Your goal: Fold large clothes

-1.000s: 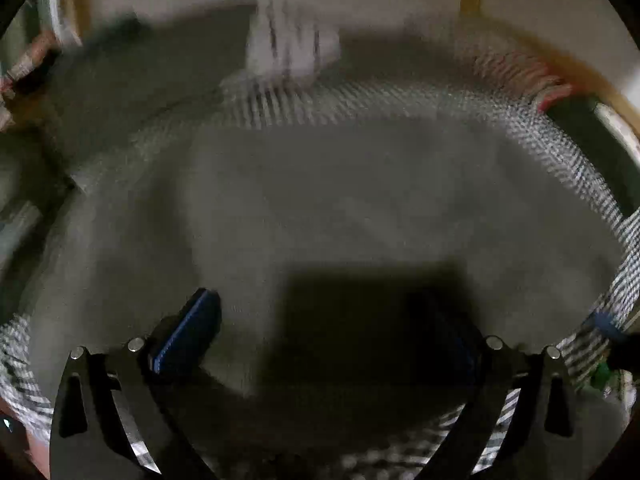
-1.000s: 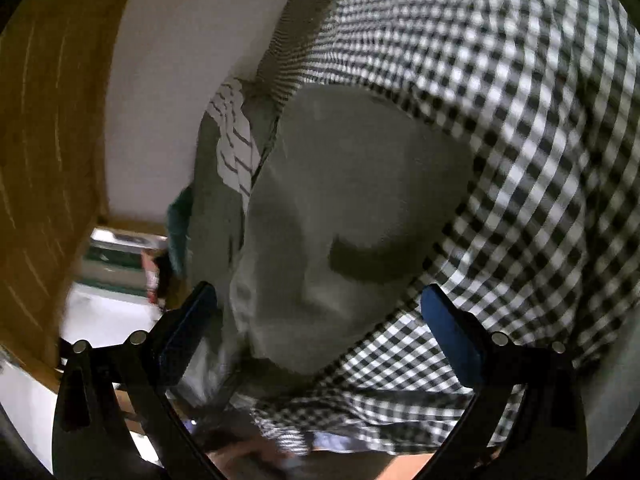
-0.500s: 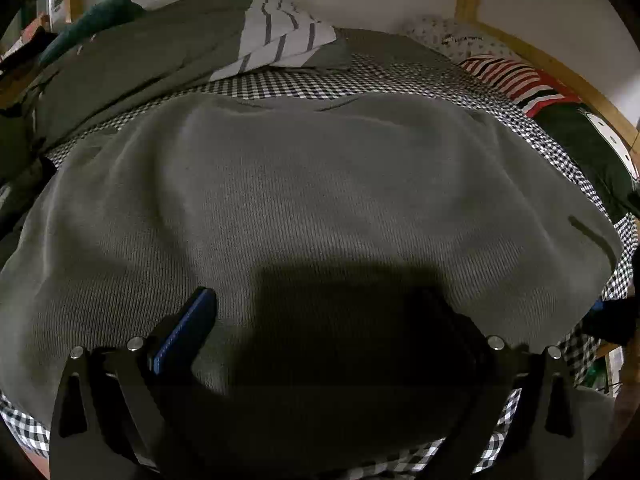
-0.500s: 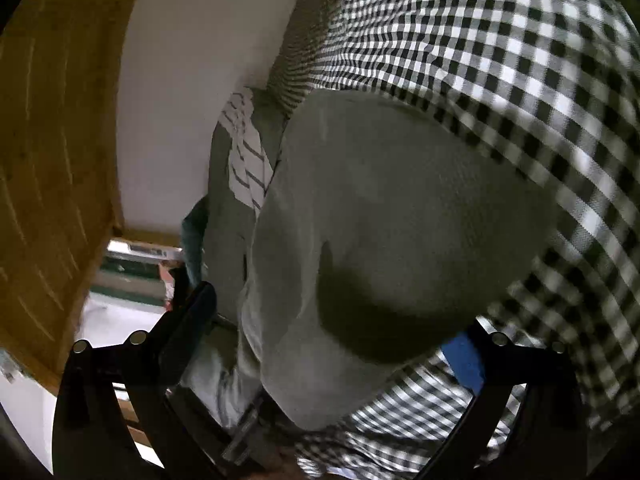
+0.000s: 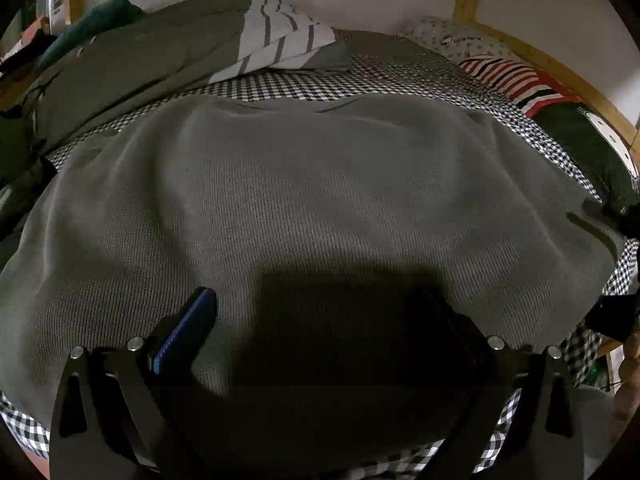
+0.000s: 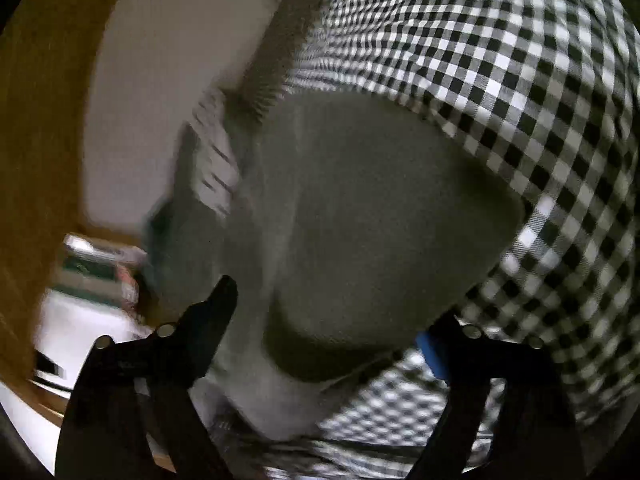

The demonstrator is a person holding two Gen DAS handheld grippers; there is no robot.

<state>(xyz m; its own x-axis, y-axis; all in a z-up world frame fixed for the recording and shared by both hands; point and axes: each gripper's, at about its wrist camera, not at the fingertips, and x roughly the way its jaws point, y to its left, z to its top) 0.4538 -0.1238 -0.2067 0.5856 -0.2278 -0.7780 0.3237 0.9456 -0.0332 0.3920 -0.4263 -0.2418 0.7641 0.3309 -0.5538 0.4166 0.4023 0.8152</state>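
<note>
The bed (image 5: 420,76), covered in a black-and-white check sheet, carries the work. A grey knit sweater (image 5: 320,184) lies spread flat across most of it, reaching from the near edge almost to the far edge, where a pile (image 5: 168,52) of grey and striped clothes sits at the far left corner.

Handling, judged from the knit: the sweater is soft, limp and moderately heavy for cloth. It will sag and stretch where lifted, and it is unlikely to slip on the sheet. Take hold at a hem, corner or side seam, pinching both layers; a hold in mid-panel would bunch the fabric.

Left tongs (image 5: 320,316): pitched steeply down over the near edge of the sweater, jaws wide apart, nothing gripped; the far finger is lost in shadow.

Right tongs (image 6: 324,320): angled down at the right edge of the bed, over a rounded fold of the sweater (image 6: 360,220). Its jaws have just been closing, yet stand wide; the fold lies between them, and no pad visibly presses on it.
</note>
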